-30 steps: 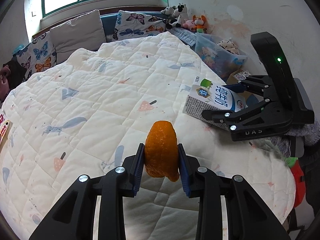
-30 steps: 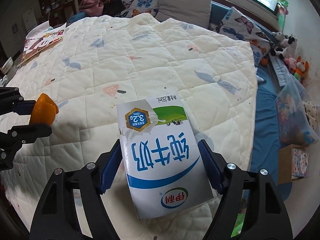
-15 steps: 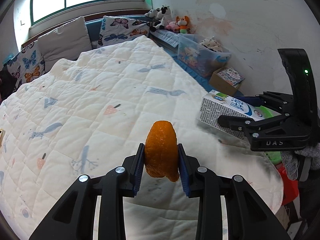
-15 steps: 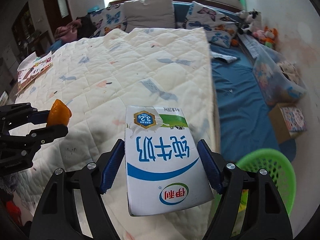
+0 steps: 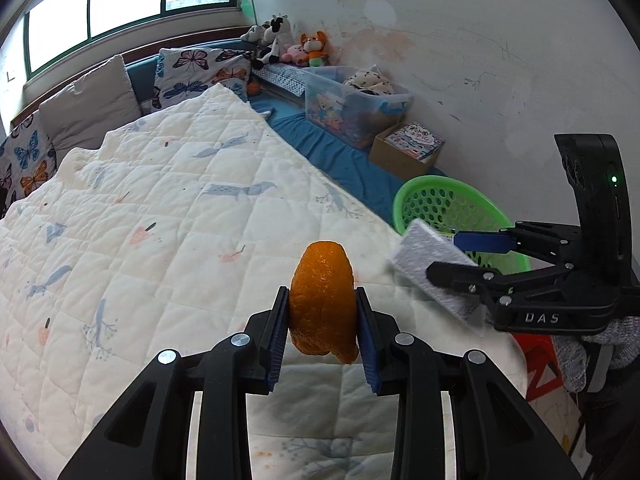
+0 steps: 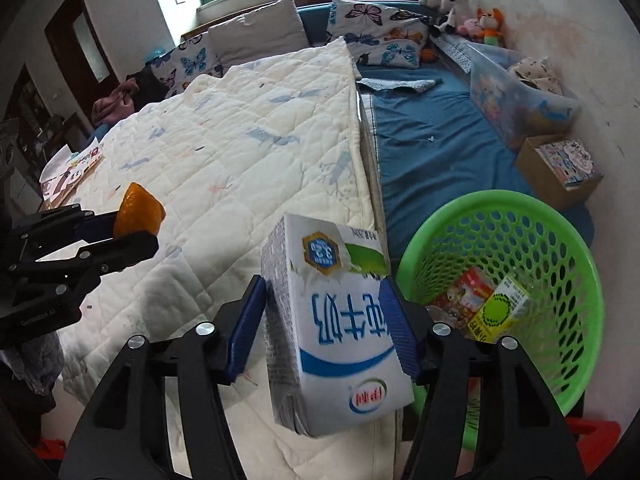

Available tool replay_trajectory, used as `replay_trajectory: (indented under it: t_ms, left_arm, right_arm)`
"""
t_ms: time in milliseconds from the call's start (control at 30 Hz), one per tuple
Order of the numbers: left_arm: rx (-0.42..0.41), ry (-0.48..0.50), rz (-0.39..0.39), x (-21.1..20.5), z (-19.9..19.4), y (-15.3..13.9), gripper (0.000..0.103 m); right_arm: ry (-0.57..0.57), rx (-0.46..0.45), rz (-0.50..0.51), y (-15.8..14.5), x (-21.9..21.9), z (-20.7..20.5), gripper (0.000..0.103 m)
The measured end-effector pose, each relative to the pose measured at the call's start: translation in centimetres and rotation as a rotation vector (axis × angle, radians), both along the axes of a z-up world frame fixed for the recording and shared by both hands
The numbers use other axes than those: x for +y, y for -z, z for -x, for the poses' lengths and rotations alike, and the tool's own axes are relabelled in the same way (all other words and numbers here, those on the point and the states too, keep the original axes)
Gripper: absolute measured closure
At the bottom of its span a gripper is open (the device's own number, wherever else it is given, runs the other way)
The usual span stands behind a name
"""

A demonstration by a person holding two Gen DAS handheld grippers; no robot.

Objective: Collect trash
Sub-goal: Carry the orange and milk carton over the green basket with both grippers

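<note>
My left gripper (image 5: 322, 322) is shut on an orange peel (image 5: 322, 300) and holds it above the quilted bed near its foot corner. It also shows in the right wrist view (image 6: 138, 222) at the left. My right gripper (image 6: 324, 320) is shut on a white and blue milk carton (image 6: 340, 328), tilted, over the bed's edge next to a green basket (image 6: 560, 236). In the left wrist view the right gripper (image 5: 460, 254) holds the carton (image 5: 428, 264) in front of the basket (image 5: 424, 188). The basket holds a red packet (image 6: 464, 288) and a yellow-green box (image 6: 500, 312).
A white quilt (image 5: 160, 208) covers the bed. A blue mat (image 6: 432, 152) lies between the bed and the wall. A clear storage bin (image 5: 352, 108), a cardboard box (image 5: 408, 148) and plush toys (image 5: 288, 40) stand along the wall. Pillows (image 5: 88, 104) lie at the bed's head.
Both grippers have swung right toward the bed's edge. The green basket has come fully into view, and the carton now hangs beside it, more tilted.
</note>
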State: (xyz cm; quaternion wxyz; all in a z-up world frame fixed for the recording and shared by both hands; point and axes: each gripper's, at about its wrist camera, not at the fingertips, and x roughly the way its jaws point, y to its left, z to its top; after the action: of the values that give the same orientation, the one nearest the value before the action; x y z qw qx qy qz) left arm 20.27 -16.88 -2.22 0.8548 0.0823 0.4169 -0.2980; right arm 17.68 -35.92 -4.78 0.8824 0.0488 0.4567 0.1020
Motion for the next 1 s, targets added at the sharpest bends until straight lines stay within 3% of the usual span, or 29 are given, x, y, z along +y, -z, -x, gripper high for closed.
replay_trajectory:
  t_ms: [33, 100, 500, 633, 1000]
  left_arm:
    - [-0.003, 0.002, -0.001, -0.1, 0.1, -0.1, 0.072]
    - [-0.009, 0.003, -0.001, -0.1, 0.3, -0.3, 0.072]
    - [0.000, -0.015, -0.007, 0.6, 0.1, -0.1, 0.072]
    - [0.002, -0.007, -0.011, 0.4, 0.1, 0.0, 0.072]
    - [0.019, 0.062, -0.001, -3.5, 0.5, 0.1, 0.072]
  right_arm:
    - [-0.003, -0.001, 0.001, 0.0, 0.1, 0.2, 0.029]
    - [-0.002, -0.013, 0.023, 0.0, 0.3, 0.4, 0.021]
    - [-0.054, 0.012, 0.034, 1.8, 1.9, -0.4, 0.022]
    - [-0.056, 0.037, 0.045, 2.7, 2.3, -0.9, 0.035]
    - [0.071, -0.033, 0.020, -0.1, -2.9, 2.0, 0.036]
